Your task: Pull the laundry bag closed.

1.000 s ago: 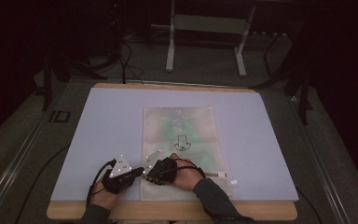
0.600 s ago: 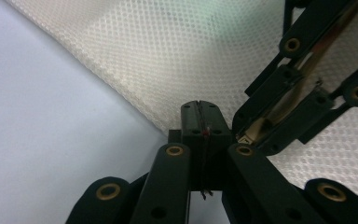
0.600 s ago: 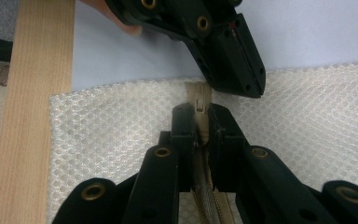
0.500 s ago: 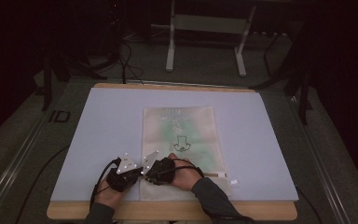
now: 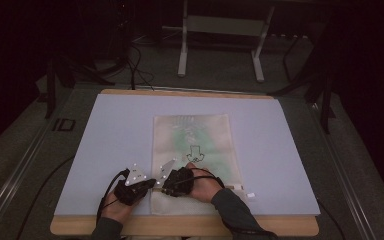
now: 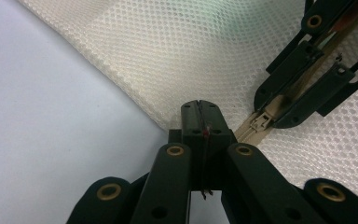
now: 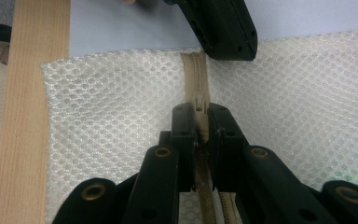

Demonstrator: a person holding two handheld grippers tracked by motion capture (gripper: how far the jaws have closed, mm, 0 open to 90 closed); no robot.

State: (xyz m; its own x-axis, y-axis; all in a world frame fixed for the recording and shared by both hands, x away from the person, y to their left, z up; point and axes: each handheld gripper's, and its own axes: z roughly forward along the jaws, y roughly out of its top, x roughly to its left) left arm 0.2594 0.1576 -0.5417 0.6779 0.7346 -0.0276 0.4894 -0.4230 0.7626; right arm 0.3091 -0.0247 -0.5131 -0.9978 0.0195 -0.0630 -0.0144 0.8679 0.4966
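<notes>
A cream mesh bag [image 5: 195, 140] with green contents lies flat on the lavender mat [image 5: 110, 135]. Its tan zipper [image 7: 196, 70] runs along the near edge. My left gripper [image 5: 149, 184] is shut on the bag's edge at the zipper's end, jaws pressed together [image 6: 199, 109] with mesh pinched between them. Just right of it, my right gripper [image 5: 166, 186] is shut on the zipper slider [image 6: 260, 123]. In the right gripper view the jaws [image 7: 200, 119] clamp the slider from both sides. The two grippers sit almost tip to tip.
The table's wooden front edge [image 5: 180, 227] runs close behind both hands. A small white tag [image 5: 245, 192] lies off the bag's near right corner. Metal stand legs [image 5: 182, 50] and cables sit on the dark floor beyond the table.
</notes>
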